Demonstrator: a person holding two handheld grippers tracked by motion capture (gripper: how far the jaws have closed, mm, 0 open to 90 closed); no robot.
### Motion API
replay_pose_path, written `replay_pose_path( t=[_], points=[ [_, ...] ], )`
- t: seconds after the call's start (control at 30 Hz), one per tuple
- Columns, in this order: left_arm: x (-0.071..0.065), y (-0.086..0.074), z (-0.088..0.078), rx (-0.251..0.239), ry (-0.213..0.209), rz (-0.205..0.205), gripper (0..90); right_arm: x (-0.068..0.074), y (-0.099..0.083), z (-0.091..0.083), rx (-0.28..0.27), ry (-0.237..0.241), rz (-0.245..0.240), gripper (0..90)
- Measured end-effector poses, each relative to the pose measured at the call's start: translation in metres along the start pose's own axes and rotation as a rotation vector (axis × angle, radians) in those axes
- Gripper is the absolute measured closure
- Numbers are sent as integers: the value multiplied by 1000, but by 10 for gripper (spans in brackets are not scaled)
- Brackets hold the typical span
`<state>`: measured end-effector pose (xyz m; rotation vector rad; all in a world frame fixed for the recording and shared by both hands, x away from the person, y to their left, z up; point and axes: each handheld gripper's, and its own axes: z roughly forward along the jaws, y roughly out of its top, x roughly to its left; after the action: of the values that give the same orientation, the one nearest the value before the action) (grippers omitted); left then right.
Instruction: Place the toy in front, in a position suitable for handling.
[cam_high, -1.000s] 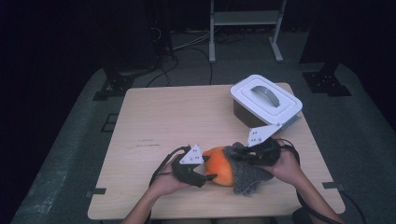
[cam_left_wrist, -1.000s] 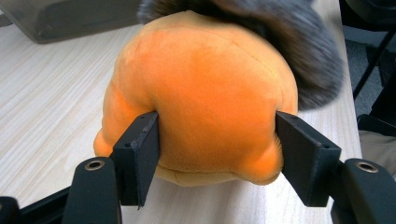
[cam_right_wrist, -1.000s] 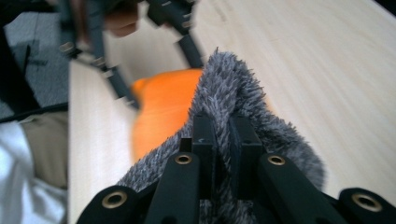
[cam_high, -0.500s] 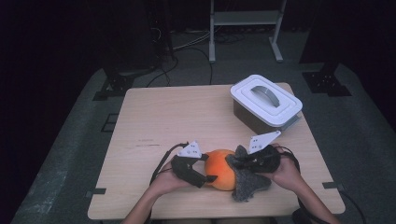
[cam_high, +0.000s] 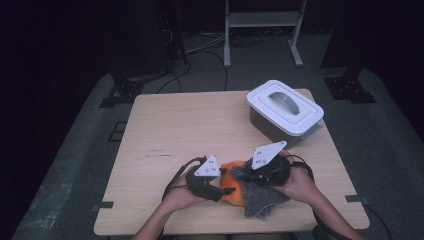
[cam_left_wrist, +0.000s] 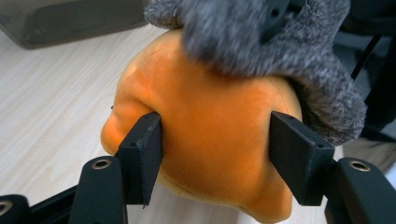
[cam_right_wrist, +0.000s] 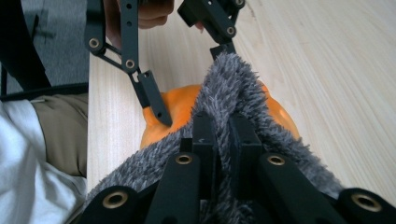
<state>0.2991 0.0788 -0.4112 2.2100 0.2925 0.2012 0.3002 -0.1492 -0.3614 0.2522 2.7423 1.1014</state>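
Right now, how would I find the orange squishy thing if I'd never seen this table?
Start at the wooden table and go to its near edge, where the two hands meet. There, between the left gripper and the right gripper, sits the orange soft ball, squeezed between the left jaws. It is the only bright thing: the fuzzy cloth over it is grey, the lidded box white.

A lidded white box (cam_high: 284, 111) stands on the wooden table (cam_high: 190, 130).

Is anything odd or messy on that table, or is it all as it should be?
Nothing is spilled or broken. The grey fuzzy cloth lies bunched over the orange soft object, pinched by the right tool, while the left tool squeezes the orange object. The lidded white box sits closed.
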Motion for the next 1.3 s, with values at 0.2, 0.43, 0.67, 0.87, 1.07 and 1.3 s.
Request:
replay_pose_path(
  t=[0.2, 0.43, 0.67, 0.87, 1.07, 1.3],
  points=[
    [2, -3, 0, -2, -7, -11, 357, -4, -13, 3, 40, 31, 22, 821],
    [2, -2, 1, -17, -13, -14, 336, -18, -24, -7, 40, 32, 76, 820],
    [8, -3, 3, -38, -38, -78, 203, -14, -36, 0, -2, 70, 116, 820],
    [0, -3, 5, -23, -24, -16, 386, -10, -41, 5, -7, 104, 124, 820],
    [-6, 0, 3, -21, -8, 42, 439, -6, -18, -6, -29, 66, 52, 820],
    [-10, 0, 4, -1, 9, 88, 422, -5, -1, 5, 34, 57, -4, 819]
  ],
)
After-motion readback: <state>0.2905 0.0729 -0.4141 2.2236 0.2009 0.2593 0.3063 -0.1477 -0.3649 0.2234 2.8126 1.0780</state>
